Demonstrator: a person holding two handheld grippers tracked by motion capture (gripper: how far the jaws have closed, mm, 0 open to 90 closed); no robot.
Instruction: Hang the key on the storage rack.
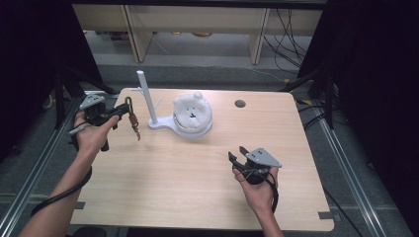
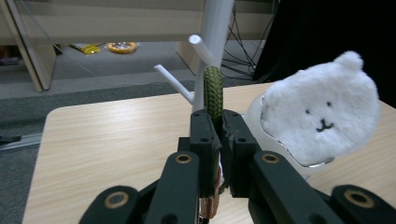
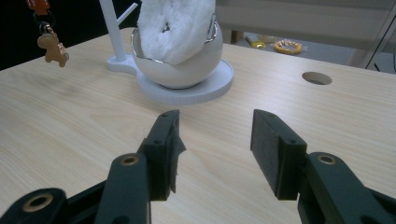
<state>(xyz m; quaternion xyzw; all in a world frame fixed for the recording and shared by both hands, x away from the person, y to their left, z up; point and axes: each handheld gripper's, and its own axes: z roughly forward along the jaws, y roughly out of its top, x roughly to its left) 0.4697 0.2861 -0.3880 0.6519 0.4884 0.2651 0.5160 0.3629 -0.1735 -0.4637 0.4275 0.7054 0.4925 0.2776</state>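
Note:
My left gripper [image 1: 120,111] is shut on a green braided keychain loop [image 2: 213,91], held above the table at the left. From the loop hang an orange clip and a small brown charm [image 1: 134,124], also seen as the charm [image 3: 53,48] in the right gripper view. Just right of it stands a white stand [image 1: 146,96] with short pegs [image 2: 201,49]. A white plush bear face [image 1: 192,111] rests in the white bowl [image 3: 182,70] on the stand's base. My right gripper [image 1: 238,154] stands open over the table's front right, with nothing between its fingers [image 3: 164,149].
A round cable hole [image 1: 240,103] lies in the wooden table [image 1: 197,187] behind the bowl. Wooden furniture legs and cables stand on the floor beyond the far edge. Metal rails run along both sides of the table.

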